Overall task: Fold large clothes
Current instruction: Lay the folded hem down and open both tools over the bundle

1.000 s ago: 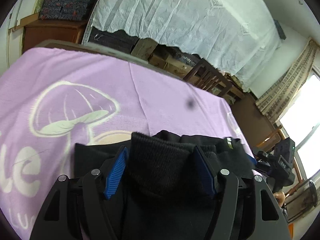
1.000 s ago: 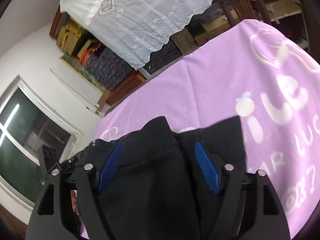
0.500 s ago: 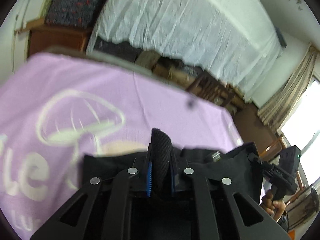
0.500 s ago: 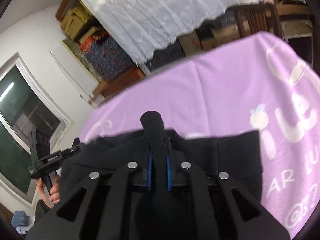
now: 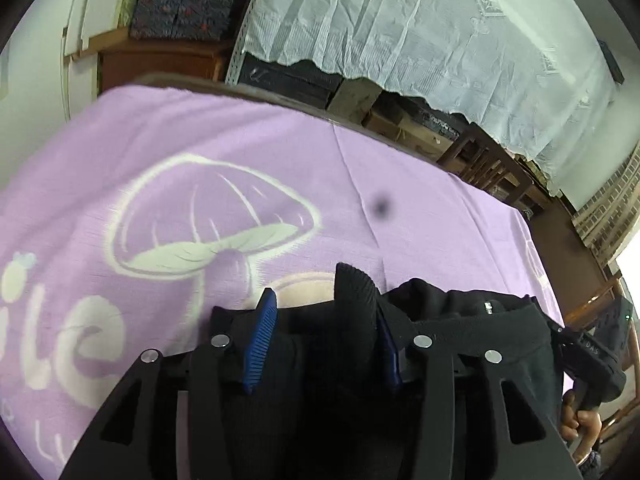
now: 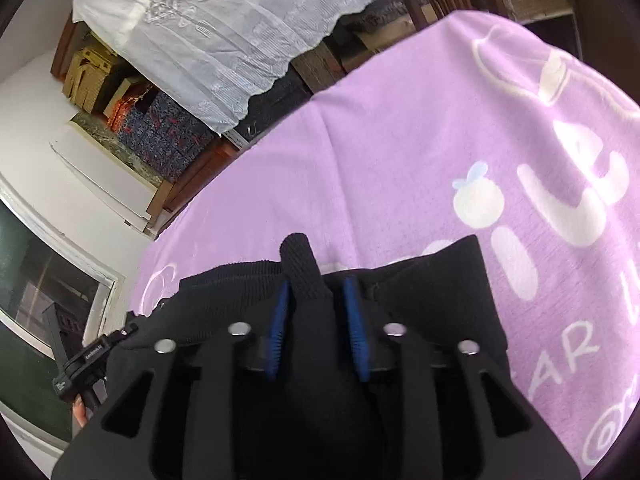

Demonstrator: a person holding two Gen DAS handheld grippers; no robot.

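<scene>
Releasing is what both tools are doing: half a second ago each pair of pads pinched a ribbed fold of the black garment (image 5: 460, 332); now the left gripper (image 5: 322, 340) and right gripper (image 6: 318, 324) have their jaws opening, part-way apart, the fold standing loose between the pads. The garment lies at the near edge of the purple blanket (image 5: 420, 200), so this fold seems set down. White blanket lettering reads "ile" (image 6: 568, 196); the rest is cut off.
</scene>
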